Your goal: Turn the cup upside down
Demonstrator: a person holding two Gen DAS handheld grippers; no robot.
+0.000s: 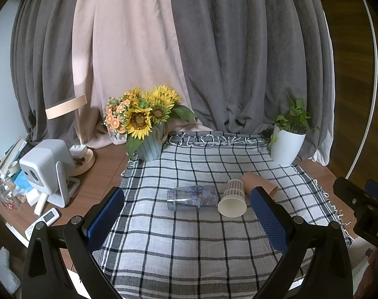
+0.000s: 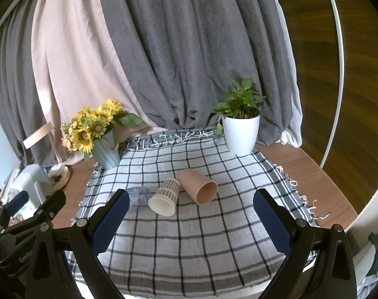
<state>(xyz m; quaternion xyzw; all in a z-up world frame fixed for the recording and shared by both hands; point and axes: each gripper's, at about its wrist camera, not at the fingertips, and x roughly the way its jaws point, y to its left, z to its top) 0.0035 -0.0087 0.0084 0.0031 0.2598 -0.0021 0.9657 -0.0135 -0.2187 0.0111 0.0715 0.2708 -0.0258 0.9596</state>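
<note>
Three cups lie on their sides on the checked cloth. A clear glass cup with blue print lies leftmost, partly hidden behind my finger in the right wrist view. A paper cup with a brown check pattern lies in the middle, mouth toward me. A plain pink-brown cup lies to its right. My left gripper is open and empty, short of the cups. My right gripper is open and empty, also short of them.
A sunflower bouquet in a blue pot stands at the cloth's back left. A green plant in a white pot stands at the back right. A grey projector, lamp base and remote sit left. Curtains hang behind.
</note>
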